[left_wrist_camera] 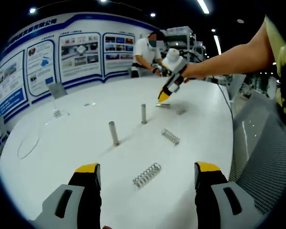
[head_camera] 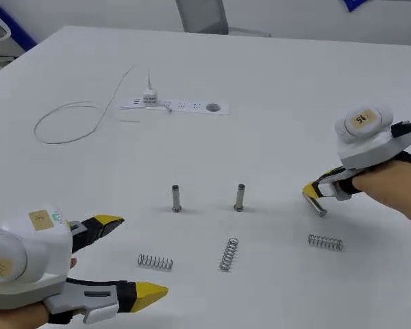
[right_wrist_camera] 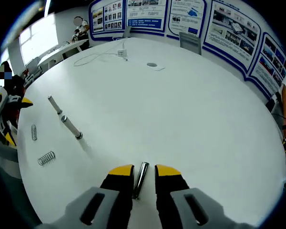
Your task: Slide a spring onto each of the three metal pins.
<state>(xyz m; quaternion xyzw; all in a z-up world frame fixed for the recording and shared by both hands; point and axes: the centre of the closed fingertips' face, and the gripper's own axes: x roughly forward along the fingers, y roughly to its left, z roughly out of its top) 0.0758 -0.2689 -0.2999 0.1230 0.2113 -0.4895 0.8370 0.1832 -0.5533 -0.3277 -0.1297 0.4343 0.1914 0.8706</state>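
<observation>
Two metal pins [head_camera: 176, 198] [head_camera: 240, 197] stand upright on the white table [head_camera: 260, 82]. A third pin [head_camera: 317, 205] is tilted, its lower end at the table, and my right gripper [head_camera: 309, 190] is shut on it. The right gripper view has that pin [right_wrist_camera: 141, 177] between the yellow fingertips of my right gripper [right_wrist_camera: 144, 171]. Three springs lie flat: one on the left [head_camera: 155, 262], one in the middle [head_camera: 229, 253], one on the right [head_camera: 325, 241]. My left gripper [head_camera: 133, 256] is open at the near left. The left spring [left_wrist_camera: 147, 174] lies just ahead of its jaws.
A white power strip [head_camera: 181, 106] with a looping cable [head_camera: 68, 120] lies at the back of the table. A grey chair [head_camera: 202, 15] stands beyond the far edge. The table's edge [left_wrist_camera: 231, 138] runs close on the right in the left gripper view.
</observation>
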